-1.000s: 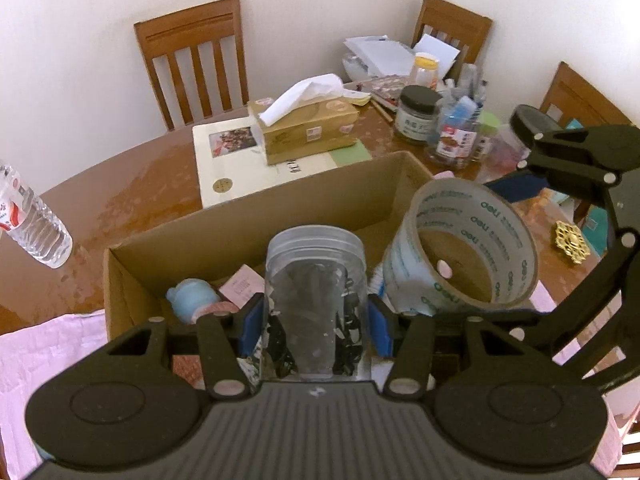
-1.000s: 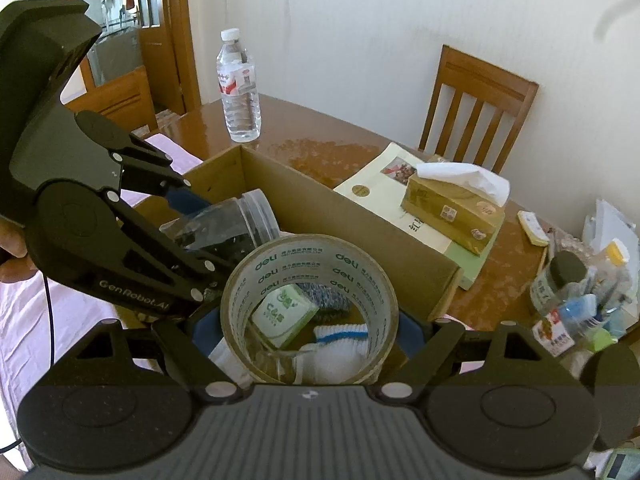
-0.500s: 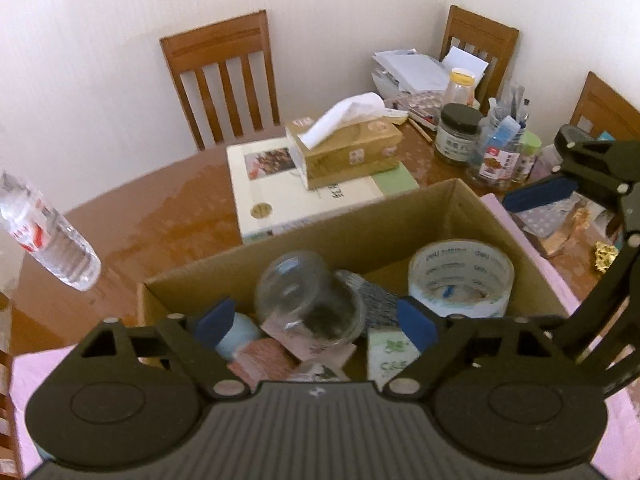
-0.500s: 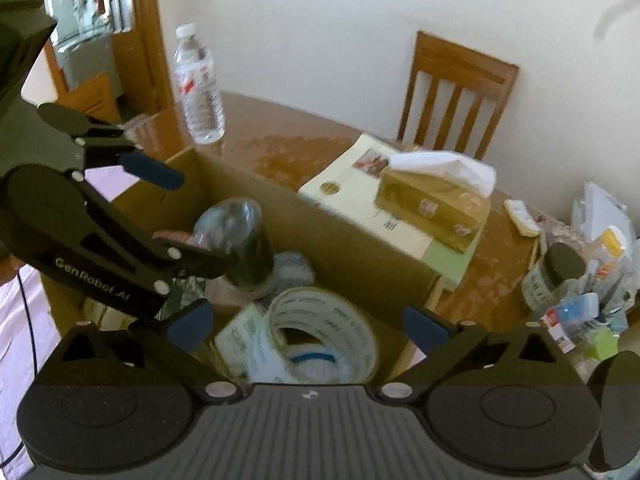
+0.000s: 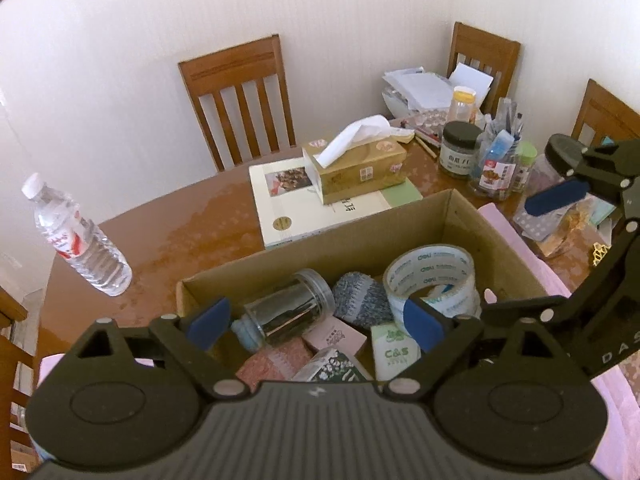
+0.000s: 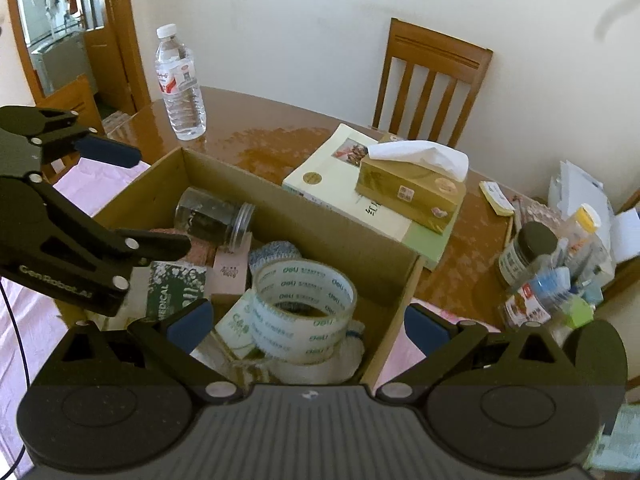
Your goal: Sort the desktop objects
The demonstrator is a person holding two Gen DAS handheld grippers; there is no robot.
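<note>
Wooden tabletop (image 5: 192, 232) near its edge: cardboard box (image 5: 360, 240) holding tape roll (image 5: 430, 276) and toppled clear jar (image 5: 290, 312), left gripper (image 5: 316, 324) and right gripper (image 6: 308, 322) both spread wide above, empty.

we see a brown cardboard box (image 5: 404, 236), a clear tape roll (image 5: 430, 276) (green lettering), a gold tissue box (image 5: 360, 170), a speckled grey sock (image 5: 360, 298), and a glossy brown surface (image 5: 200, 228).

We count three wooden chairs (image 5: 240, 96), one water bottle (image 5: 78, 240), one tissue box (image 5: 356, 170), one cardboard box (image 5: 472, 220), one tape roll (image 5: 430, 276) and one clear jar (image 5: 292, 310).
</note>
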